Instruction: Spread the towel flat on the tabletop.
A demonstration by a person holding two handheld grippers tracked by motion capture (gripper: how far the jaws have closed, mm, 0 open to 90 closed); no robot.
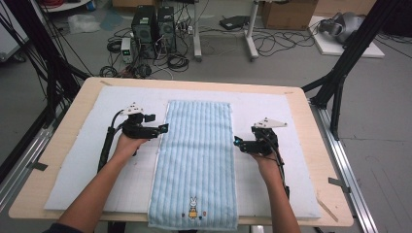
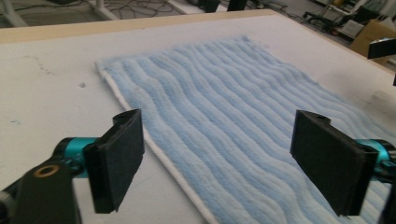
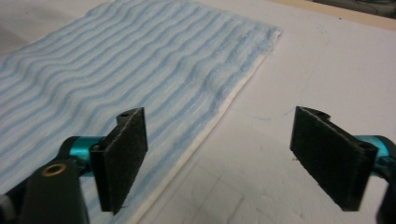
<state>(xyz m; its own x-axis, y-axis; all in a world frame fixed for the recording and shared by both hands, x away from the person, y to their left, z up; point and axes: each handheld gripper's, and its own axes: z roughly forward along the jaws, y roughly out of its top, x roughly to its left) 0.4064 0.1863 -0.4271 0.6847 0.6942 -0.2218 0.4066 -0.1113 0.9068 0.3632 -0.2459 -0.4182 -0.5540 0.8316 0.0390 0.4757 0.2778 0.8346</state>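
A light blue ribbed towel [image 1: 197, 155] with a small rabbit picture near its front hem lies flat along the middle of the table. My left gripper [image 1: 164, 128] hovers at the towel's left edge and stands open; its jaws are wide apart over the towel [image 2: 243, 121] and its white hem, with nothing between them [image 2: 219, 163]. My right gripper [image 1: 237, 142] is beside the towel's right edge, also open, its jaws spread above the hem of the towel [image 3: 140, 70] and the white mat [image 3: 299, 70], gripping nothing [image 3: 224, 158].
A white mat [image 1: 77, 160] covers the wooden tabletop [image 1: 60, 145] under the towel. Black frame legs stand at the back left and right. Computers, cables and boxes sit on the floor beyond the table.
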